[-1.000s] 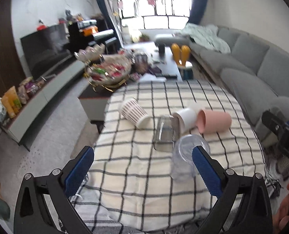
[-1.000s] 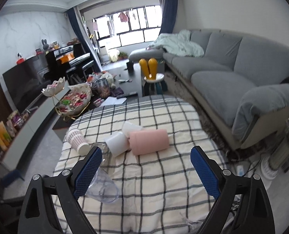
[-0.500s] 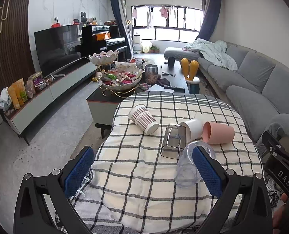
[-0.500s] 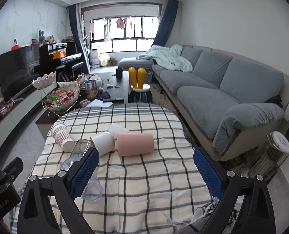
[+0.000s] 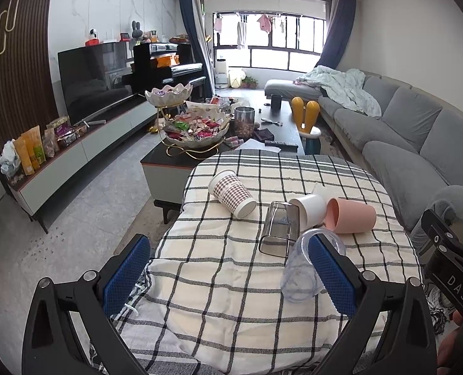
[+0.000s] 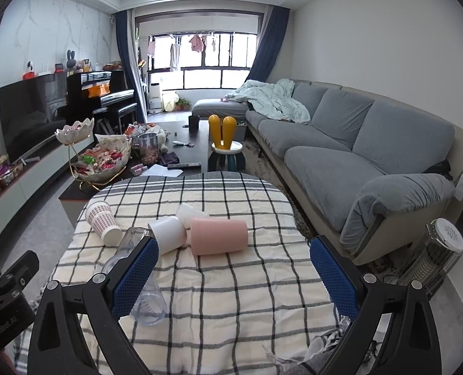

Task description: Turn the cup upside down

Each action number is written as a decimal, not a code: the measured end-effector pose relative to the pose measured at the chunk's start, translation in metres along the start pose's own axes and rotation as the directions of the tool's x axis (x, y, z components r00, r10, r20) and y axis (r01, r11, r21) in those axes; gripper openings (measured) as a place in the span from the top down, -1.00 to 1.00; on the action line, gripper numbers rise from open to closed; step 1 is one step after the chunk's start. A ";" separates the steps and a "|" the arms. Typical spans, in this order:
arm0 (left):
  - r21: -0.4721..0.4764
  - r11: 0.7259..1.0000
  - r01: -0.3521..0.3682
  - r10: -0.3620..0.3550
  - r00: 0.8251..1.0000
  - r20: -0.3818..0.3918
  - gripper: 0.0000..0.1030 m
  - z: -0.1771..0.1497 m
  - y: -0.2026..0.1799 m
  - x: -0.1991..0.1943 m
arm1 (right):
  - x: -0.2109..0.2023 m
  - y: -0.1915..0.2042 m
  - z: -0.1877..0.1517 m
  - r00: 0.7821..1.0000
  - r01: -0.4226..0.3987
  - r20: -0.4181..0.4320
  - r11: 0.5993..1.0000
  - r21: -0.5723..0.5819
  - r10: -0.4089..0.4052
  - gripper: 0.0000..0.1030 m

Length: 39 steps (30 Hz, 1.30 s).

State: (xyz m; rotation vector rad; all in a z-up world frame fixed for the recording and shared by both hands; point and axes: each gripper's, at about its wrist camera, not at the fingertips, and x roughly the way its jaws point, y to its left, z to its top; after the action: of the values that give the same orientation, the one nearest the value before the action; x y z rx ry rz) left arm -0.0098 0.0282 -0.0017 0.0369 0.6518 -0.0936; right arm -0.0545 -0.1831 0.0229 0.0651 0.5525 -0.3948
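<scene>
Right wrist: pink cup (image 6: 219, 237) beyond tongs (image 6: 233, 275).

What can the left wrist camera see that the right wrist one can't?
Only the left wrist view shows the smoky square cup clearly, plus snack bags along the TV cabinet. Only the right wrist view shows the white heater on the floor beside the sofa. Both show the pink cup lying on its side on the checked tablecloth, and both grippers open, holding nothing.
</scene>
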 end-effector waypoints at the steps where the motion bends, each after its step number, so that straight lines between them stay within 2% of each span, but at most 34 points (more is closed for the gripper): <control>1: -0.001 1.000 0.000 0.000 1.000 0.000 -1.00 0.000 0.000 0.000 | 0.000 0.000 0.000 1.000 0.000 0.000 1.000 0.001 0.000 -0.90; 39: -0.004 1.000 0.001 -0.001 1.000 -0.006 -1.00 0.001 -0.001 -0.002 | -0.004 0.003 0.002 1.000 -0.008 0.002 1.000 0.003 0.008 -0.90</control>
State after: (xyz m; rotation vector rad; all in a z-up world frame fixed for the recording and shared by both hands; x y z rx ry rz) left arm -0.0105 0.0275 0.0002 0.0330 0.6581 -0.0936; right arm -0.0552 -0.1791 0.0263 0.0701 0.5490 -0.3876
